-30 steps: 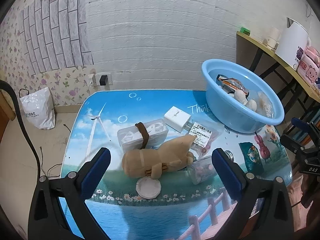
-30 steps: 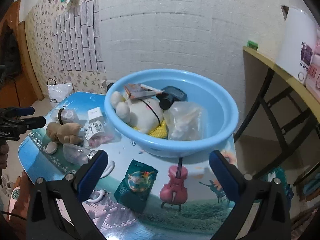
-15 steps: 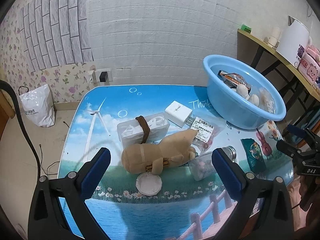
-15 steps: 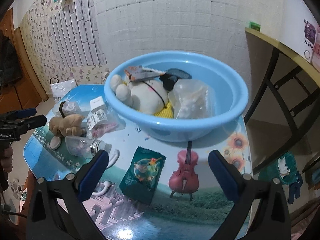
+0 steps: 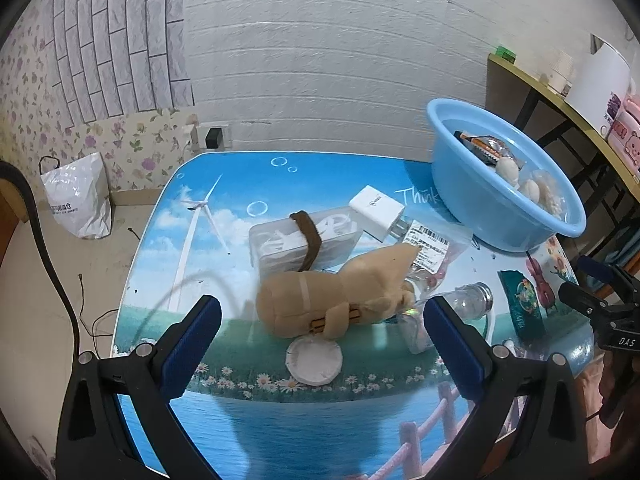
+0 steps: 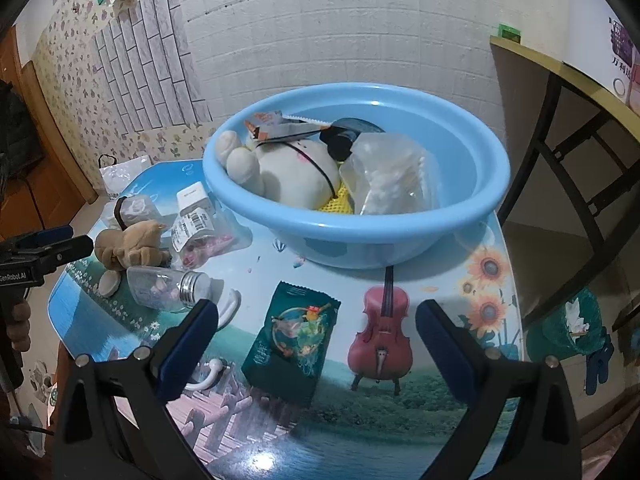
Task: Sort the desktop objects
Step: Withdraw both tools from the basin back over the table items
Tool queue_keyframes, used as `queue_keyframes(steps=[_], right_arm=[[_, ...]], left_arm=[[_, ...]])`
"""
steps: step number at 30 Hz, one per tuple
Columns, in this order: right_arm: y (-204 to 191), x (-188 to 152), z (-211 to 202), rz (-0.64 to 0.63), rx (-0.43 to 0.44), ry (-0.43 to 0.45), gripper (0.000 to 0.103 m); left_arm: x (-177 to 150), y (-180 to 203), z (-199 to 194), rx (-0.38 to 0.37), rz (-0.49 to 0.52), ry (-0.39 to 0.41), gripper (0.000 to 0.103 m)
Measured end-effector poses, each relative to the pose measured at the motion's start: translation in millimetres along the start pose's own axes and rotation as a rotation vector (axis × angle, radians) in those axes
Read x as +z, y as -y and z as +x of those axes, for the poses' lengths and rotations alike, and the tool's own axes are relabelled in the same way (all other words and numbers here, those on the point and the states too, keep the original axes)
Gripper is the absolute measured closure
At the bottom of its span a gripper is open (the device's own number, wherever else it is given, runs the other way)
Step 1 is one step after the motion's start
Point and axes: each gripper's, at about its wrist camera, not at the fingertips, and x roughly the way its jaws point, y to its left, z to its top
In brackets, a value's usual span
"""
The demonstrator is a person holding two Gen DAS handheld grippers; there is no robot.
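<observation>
Both grippers backed off slightly | tan plush toy (image 5: pixel 336 300) lying sideways, strapped | fingers (image 5: pixel 192 344) spread, empty

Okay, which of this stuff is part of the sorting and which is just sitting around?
Part of the job: blue basin, tan plush toy, white charger, clear bottle, green packet.
Just lying about: white plastic bag, wall socket, side shelf.
</observation>
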Motion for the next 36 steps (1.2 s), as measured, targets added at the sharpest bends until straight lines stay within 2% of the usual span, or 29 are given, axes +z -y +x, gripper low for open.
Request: queue_keyframes(steps=[5,32,36], right_arm=[[-1.5,2.4,4.8,0.006,-0.002,-0.012,0.008],[-14.4,3.3,26.5,0.001,0.001,-0.071,0.008],[-16.3,3.5,29.1,-0.001,0.001,-0.079,0.008]], left_arm=[[-1.2,-9.5,3.2,0.011,-0.012,-0.007,0.002],[-27.7,-51.4,30.7,0.046,-0.054,-0.087,0.002],[-30.6,-52.2,33.3,0.017,-0.053,-0.091,0.002]])
